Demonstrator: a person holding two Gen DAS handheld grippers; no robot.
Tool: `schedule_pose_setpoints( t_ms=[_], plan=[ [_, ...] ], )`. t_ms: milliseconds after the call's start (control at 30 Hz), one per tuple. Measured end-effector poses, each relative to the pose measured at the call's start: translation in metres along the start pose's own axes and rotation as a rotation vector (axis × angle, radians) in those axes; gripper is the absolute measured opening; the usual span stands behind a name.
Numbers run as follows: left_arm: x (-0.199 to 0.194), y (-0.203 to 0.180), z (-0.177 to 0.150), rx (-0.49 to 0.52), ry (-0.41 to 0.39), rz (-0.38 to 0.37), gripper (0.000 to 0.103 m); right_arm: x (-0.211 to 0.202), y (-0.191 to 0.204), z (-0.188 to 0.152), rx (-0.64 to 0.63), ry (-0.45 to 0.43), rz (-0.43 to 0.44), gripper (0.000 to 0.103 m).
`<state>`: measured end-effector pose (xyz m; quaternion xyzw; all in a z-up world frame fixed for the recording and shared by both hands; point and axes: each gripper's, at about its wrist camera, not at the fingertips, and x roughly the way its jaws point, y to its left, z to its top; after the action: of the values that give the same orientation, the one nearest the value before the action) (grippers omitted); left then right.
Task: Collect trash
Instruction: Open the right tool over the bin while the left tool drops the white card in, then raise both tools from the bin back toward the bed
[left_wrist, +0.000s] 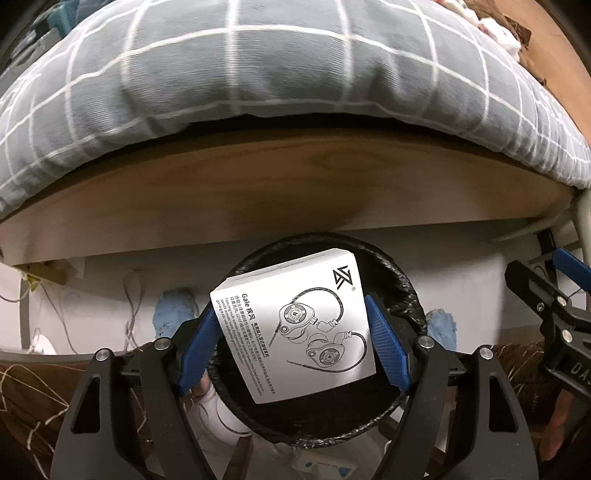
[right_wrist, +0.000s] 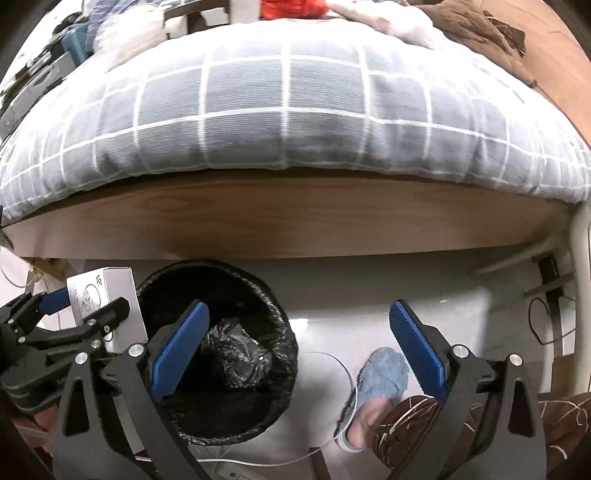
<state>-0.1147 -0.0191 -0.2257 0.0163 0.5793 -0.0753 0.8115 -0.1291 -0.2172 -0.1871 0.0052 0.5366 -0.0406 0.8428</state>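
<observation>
My left gripper (left_wrist: 291, 325) is shut on a white earphone box (left_wrist: 295, 325) with a line drawing of earbuds. It holds the box over the round bin lined with a black bag (left_wrist: 410, 295). In the right wrist view the box (right_wrist: 99, 291) and left gripper (right_wrist: 85, 302) show at the left, by the bin's (right_wrist: 229, 421) left rim. A crumpled black bag lies inside the bin. My right gripper (right_wrist: 299, 347) is open and empty, above the bin's right rim and the white floor.
A bed with a grey checked quilt (left_wrist: 258, 74) and wooden side board (left_wrist: 277, 184) fills the upper half. A foot in a blue slipper (right_wrist: 384, 376) and a white cable (right_wrist: 347, 369) lie right of the bin. Cables (left_wrist: 129, 306) run along the wall at left.
</observation>
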Motion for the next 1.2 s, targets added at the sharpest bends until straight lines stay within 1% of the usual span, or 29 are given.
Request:
schedule_pose_setpoints(
  t_ms=[100,233,267,333,367,467,600,667,733,867,1000,1100,1200],
  plan=[
    [0.001,-0.005,-0.001,0.013,0.003,-0.009,0.075,0.001,-0.003,0.001,0.014,0.011,-0.001,0.094],
    [0.003,-0.008,-0.001,0.015,0.006,-0.008,0.077,0.003,-0.001,0.001,0.006,-0.001,0.001,0.094],
    [0.003,-0.008,-0.001,0.016,0.008,-0.004,0.079,0.002,0.0,0.001,0.003,-0.003,0.0,0.094],
    [0.003,-0.009,-0.001,0.021,-0.005,0.015,0.09,0.004,0.003,0.0,-0.002,-0.004,0.001,0.094],
    [0.001,-0.008,0.0,0.023,-0.017,0.024,0.092,0.003,0.004,0.0,-0.007,-0.01,0.002,0.094],
    [-0.004,-0.009,0.0,0.022,-0.039,0.014,0.097,0.0,0.008,0.0,-0.018,-0.025,-0.002,0.094],
    [-0.015,-0.008,0.006,0.028,-0.057,0.026,0.097,-0.01,0.011,0.004,-0.033,-0.034,-0.011,0.094],
    [-0.03,-0.006,0.01,0.018,-0.087,0.04,0.097,-0.022,0.013,0.007,-0.053,-0.057,-0.014,0.094],
    [-0.046,-0.003,0.013,-0.006,-0.114,0.038,0.097,-0.033,0.014,0.01,-0.06,-0.07,-0.016,0.094],
    [-0.07,0.003,0.016,-0.034,-0.148,0.044,0.097,-0.05,0.012,0.016,-0.041,-0.089,0.002,0.094],
    [-0.091,0.009,0.021,-0.043,-0.18,0.044,0.097,-0.069,0.01,0.024,-0.043,-0.118,-0.009,0.094],
    [-0.108,0.01,0.027,-0.042,-0.219,0.071,0.097,-0.08,0.009,0.034,-0.036,-0.136,-0.009,0.094],
    [-0.121,0.01,0.034,-0.037,-0.239,0.087,0.097,-0.094,0.006,0.043,-0.036,-0.167,-0.008,0.094]
  ],
)
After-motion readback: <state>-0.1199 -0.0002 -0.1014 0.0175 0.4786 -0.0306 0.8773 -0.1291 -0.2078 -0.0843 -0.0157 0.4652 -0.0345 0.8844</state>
